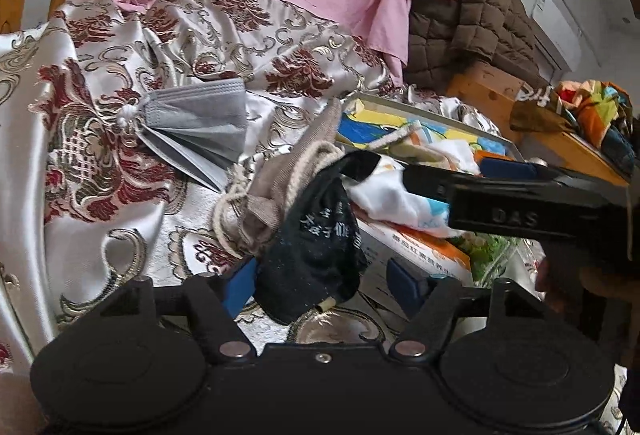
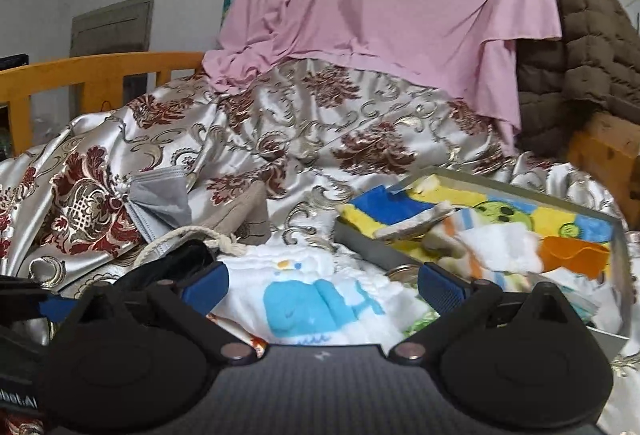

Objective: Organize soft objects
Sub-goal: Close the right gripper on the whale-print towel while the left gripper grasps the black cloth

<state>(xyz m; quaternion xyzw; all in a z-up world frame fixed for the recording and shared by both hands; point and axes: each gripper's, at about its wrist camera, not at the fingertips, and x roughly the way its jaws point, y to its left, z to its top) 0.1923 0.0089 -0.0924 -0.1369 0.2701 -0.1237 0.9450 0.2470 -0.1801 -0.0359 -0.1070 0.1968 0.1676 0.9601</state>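
- Step in hand, as I judge it: gathering loose soft items off the patterned satin bedspread (image 1: 132,47) into the grey tray (image 2: 496,184) at the right of the scene.
- Left gripper (image 1: 320,285): jaws partly open, blue pads either side of a black cloth pouch with white lettering (image 1: 320,235). The pouch hangs between them; the left pad sits at its edge, the right pad stands clear with a visible gap. I do not read this as a firm grip.
- A tan drawstring bag with cream cord (image 1: 264,191) lies tangled against the pouch, just left and far of it.
- Right gripper (image 2: 323,289): jaws wide, nothing between them. It hovers over a white towel with a blue whale print (image 2: 316,305), just left of the tray. From the left wrist view its fingers reach in from the right, tips close to the pouch top; whether they touch it I cannot tell.
- Tray contents: a yellow-and-blue cartoon towel (image 2: 404,209), white cloths, an orange piece. Room remains.
- A grey face mask (image 1: 200,115) lies unsorted on the bedspread, far left.
- Next move, in my judgement: close the left jaws on the pouch, watch that the cord does not drag the tan bag along, then carry it right to the tray.
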